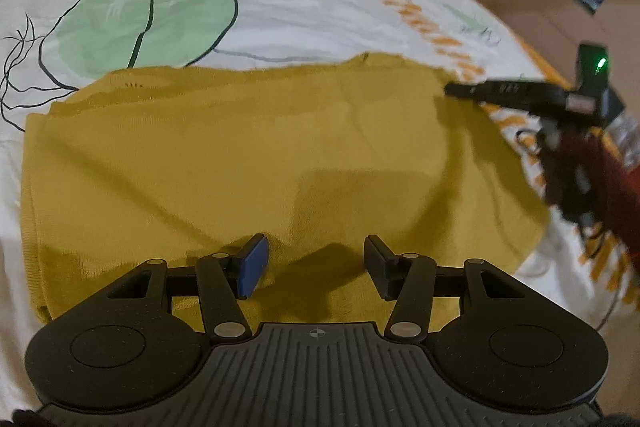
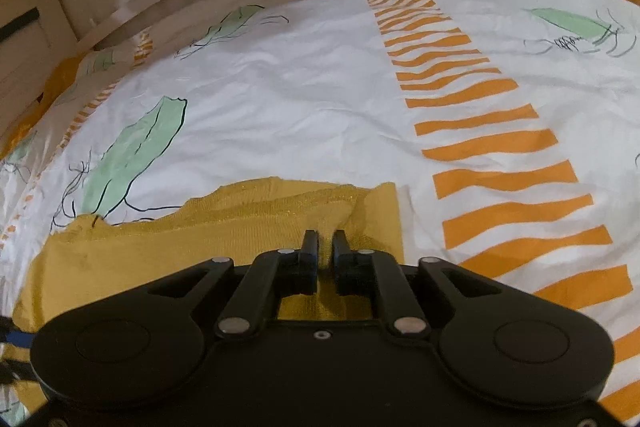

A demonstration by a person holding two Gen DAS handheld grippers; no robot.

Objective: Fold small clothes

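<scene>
Lying flat on the bed (image 2: 304,99), mustard garment (image 1: 248,163), left gripper (image 1: 316,259) jaws open over its near edge, right gripper (image 2: 325,247) jaws nearly closed, pinching its far corner fabric.

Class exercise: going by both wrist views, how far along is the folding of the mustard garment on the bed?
Done: the mustard garment lies spread fairly flat on the printed bed cover. In hand: the right gripper pinches a raised ridge of fabric near the far corner; the left gripper hovers open over the near edge, holding nothing. Left: no finished fold shows, so the folding itself remains.
</scene>
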